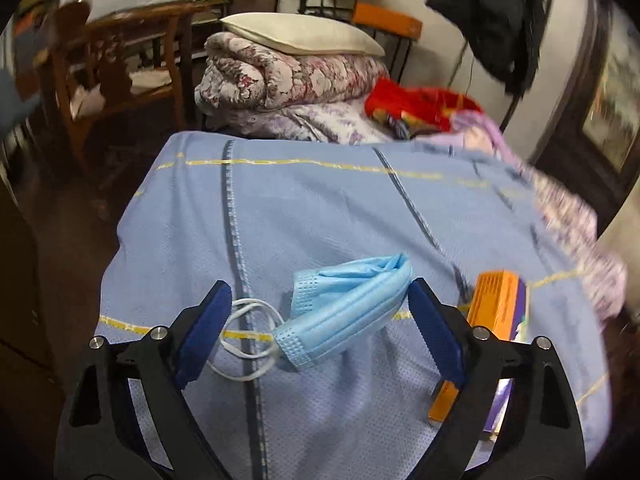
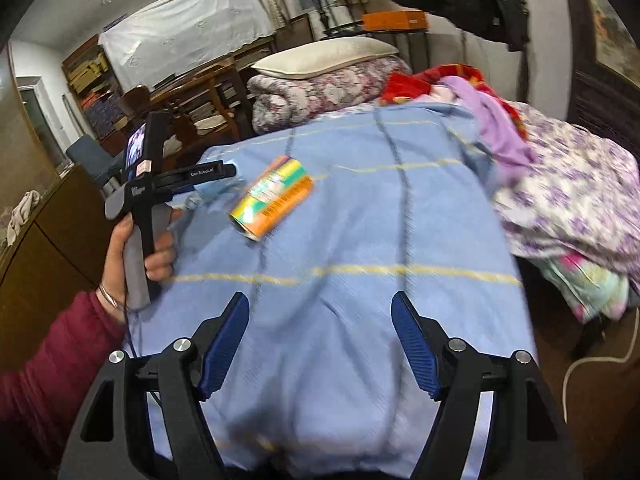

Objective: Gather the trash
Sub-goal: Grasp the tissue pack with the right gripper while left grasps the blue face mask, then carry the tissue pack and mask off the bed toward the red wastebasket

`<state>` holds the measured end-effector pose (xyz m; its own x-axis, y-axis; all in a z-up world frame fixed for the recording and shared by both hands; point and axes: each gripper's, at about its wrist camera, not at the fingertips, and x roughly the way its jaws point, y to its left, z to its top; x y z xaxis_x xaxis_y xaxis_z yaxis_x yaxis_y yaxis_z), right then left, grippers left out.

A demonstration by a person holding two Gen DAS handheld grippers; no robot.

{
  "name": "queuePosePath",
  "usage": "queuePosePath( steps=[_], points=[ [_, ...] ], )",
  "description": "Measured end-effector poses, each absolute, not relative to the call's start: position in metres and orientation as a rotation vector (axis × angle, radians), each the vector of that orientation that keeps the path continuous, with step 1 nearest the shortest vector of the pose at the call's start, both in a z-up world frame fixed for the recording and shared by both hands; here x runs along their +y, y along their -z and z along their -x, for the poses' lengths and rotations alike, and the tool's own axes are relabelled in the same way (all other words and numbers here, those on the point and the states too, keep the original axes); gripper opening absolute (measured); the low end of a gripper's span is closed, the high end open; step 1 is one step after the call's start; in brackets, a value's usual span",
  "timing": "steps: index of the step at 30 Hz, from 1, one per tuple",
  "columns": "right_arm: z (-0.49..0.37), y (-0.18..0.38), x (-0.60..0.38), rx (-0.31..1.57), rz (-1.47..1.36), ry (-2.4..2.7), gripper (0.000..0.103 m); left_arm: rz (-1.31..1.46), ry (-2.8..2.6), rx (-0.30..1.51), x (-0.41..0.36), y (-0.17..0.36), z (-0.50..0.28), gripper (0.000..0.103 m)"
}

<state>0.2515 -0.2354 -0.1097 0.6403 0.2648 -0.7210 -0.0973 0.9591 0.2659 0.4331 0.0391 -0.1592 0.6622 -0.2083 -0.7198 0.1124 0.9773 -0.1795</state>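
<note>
A crumpled blue face mask (image 1: 348, 312) lies on the blue blanket (image 1: 312, 208) covering the bed, and the left gripper (image 1: 320, 332) hangs right over it, jaws spread wide with the mask between the two blue pads. The right pad looks to be at, or just touching, the mask's folded edge; the left pad stands apart from it, with only the white ear loops (image 1: 244, 336) trailing that way. Nothing is pinched yet.

Just beside the mask on its right lies an orange box (image 1: 496, 304), partly hidden behind the gripper's right finger. In the right wrist view that box (image 2: 274, 202) shows a shiny, many-coloured face. The right gripper (image 2: 320, 344) hovers over bare blanket, jaws wide and empty, well short of the box. The left hand (image 2: 140, 248), below a dark red sleeve (image 2: 52, 360), grips the other tool's handle.

I'd judge the mask is the piece about to be picked up. The risks seem plain enough: the mask is soft and flat, so closing jaws may slide over it or catch only a loop, leaving it dangling and liable to drop. Pressed too low, the pads could bunch the blanket in with it. And with the box so close to the right finger, a small drift could nudge it across the bed.
</note>
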Motion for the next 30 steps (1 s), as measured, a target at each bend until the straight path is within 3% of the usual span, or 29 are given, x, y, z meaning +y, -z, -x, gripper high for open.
queuePosePath(
  steps=[2, 6, 12, 22, 27, 30],
  points=[
    [-0.276, 0.106, -0.216, 0.85, -0.204, -0.245, 0.073, 0.154, 0.209, 0.844, 0.043, 0.16, -0.436, 0.057],
    [-0.324, 0.11, -0.18, 0.874, -0.194, -0.277, 0.075, 0.145, 0.202, 0.827, 0.043, 0.157, -0.434, 0.052],
    [-0.388, 0.128, -0.148, 0.972, -0.22, -0.209, 0.076, 0.142, 0.191, 0.824, 0.045, 0.155, -0.438, 0.05],
    [-0.422, 0.161, -0.137, 1.024, -0.24, -0.096, 0.079, 0.151, 0.187, 0.844, 0.046, 0.157, -0.445, 0.05],
    [-0.422, 0.162, -0.147, 0.986, -0.257, -0.118, 0.06, 0.117, 0.198, 0.864, 0.038, 0.161, -0.446, 0.05],
    [-0.413, 0.156, -0.158, 0.957, -0.275, -0.128, 0.058, 0.086, 0.198, 0.873, 0.033, 0.163, -0.447, 0.051]
  ],
)
